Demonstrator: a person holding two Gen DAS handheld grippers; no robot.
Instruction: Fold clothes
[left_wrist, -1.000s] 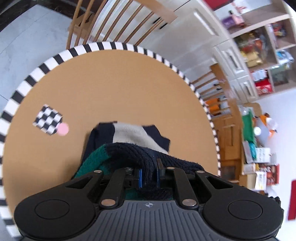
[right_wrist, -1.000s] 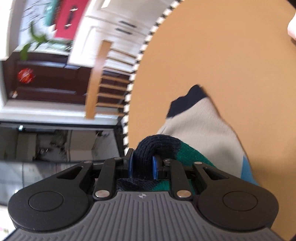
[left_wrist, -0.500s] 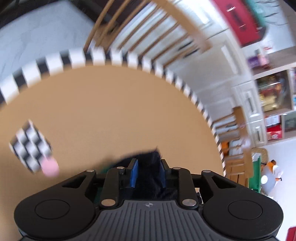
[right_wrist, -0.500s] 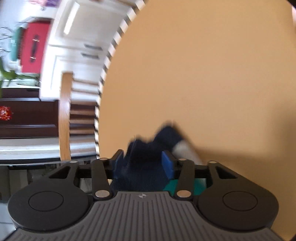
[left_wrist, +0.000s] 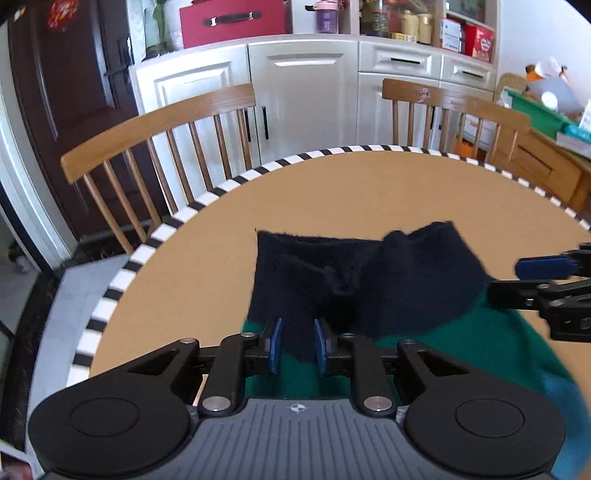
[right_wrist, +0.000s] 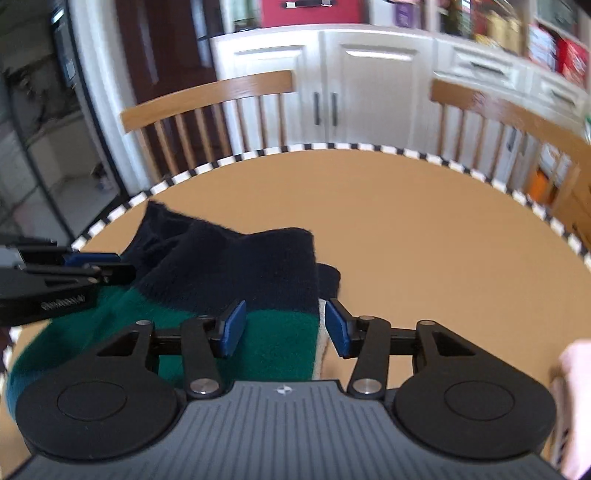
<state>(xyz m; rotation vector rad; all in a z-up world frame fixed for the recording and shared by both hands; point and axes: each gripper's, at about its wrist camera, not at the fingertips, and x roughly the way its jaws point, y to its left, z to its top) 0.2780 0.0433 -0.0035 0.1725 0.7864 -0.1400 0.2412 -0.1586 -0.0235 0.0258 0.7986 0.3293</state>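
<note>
Behind the round table (left_wrist: 207, 266) in the left wrist view stand two wooden chairs (left_wrist: 159, 125) and white cabinets (left_wrist: 303, 92); one folded knit sweater (left_wrist: 369, 280) lies on the tabletop, and the left gripper (left_wrist: 297, 345) hangs over it, jaws closing but pads not pinching. From the right wrist view, the same sweater (right_wrist: 240, 266) lies below the right gripper (right_wrist: 282, 326), jaws apart and closing, clear of the cloth.

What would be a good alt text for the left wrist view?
A folded navy and green sweater lies on a round tan table; the left gripper jaws, closing, straddle its near edge. The right gripper enters from the right.
</note>
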